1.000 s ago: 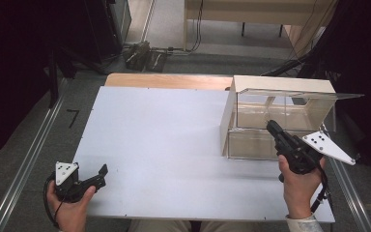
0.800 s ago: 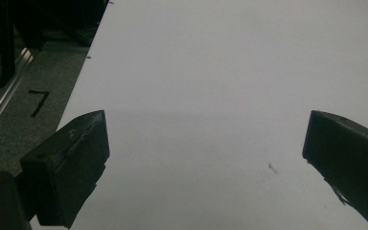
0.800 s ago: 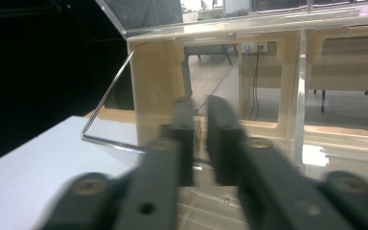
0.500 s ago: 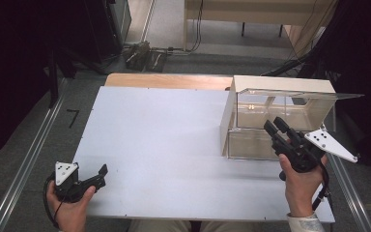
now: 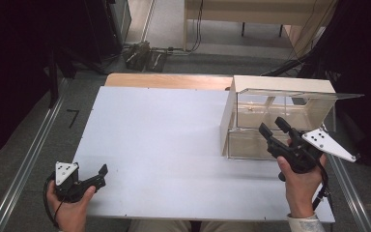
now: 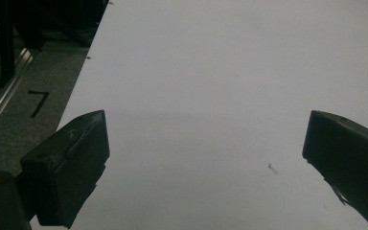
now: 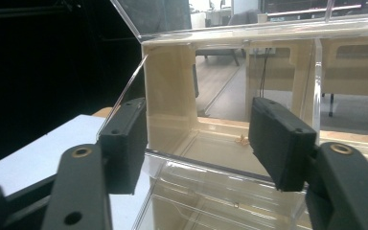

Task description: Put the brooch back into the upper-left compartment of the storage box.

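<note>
A clear plastic box (image 5: 280, 116) with a cream frame stands at the right of the white table (image 5: 164, 135), its clear lid (image 5: 314, 95) raised. My right gripper (image 5: 271, 124) is held open in front of the box, its jaws pointing at the open front. In the right gripper view the gripper (image 7: 199, 139) frames the box's inside (image 7: 211, 143), where a small tan speck (image 7: 242, 140) lies on the floor. My left gripper (image 5: 101, 173) rests open at the table's near left corner. The left gripper (image 6: 206, 143) has only bare table (image 6: 220, 72) between its jaws.
A wooden strip (image 5: 169, 79) runs along the table's far edge. Metal rails (image 5: 24, 164) and a black "7" mark (image 5: 72, 117) lie on the floor at left. Some equipment (image 5: 142, 55) and cables sit beyond the table.
My right gripper has edged slightly left and closer to the box's front. The left gripper has stayed put.
</note>
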Motion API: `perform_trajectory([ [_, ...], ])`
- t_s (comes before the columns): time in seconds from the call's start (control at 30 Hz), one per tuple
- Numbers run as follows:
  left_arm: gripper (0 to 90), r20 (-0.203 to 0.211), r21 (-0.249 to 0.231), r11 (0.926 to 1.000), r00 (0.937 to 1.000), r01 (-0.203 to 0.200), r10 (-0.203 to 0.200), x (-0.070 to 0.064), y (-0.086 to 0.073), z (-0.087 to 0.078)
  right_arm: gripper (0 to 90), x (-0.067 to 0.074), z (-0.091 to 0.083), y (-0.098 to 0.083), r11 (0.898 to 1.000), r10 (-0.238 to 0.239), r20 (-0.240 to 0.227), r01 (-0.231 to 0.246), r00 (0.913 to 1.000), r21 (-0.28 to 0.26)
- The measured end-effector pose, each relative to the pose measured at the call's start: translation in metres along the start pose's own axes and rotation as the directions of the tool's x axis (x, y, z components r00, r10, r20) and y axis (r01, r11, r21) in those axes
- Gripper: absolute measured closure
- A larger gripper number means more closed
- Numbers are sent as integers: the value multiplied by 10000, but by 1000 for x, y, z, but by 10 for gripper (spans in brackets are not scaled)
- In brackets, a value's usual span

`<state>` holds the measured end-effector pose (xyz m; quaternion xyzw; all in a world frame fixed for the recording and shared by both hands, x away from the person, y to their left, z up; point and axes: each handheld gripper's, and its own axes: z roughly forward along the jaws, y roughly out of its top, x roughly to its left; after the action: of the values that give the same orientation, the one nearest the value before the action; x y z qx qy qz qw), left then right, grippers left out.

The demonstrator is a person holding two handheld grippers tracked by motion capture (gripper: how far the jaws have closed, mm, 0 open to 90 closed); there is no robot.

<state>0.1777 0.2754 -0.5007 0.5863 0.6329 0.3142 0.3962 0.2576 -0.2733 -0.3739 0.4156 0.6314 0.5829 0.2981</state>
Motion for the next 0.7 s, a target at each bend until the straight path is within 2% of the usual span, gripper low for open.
perform_trajectory([
  [0.23, 27, 16, 3, 10000, 10000, 11, -11, 0, 0, -1, 302, 3, 1, 0, 9996, -53, -112, 56, 9999, 289],
  [0.7, 27, 0, -7, 10000, 10000, 53, -53, 1, 0, -1, 208, 8, -6, -1, 9984, -338, -38, 340, 9994, 442],
])
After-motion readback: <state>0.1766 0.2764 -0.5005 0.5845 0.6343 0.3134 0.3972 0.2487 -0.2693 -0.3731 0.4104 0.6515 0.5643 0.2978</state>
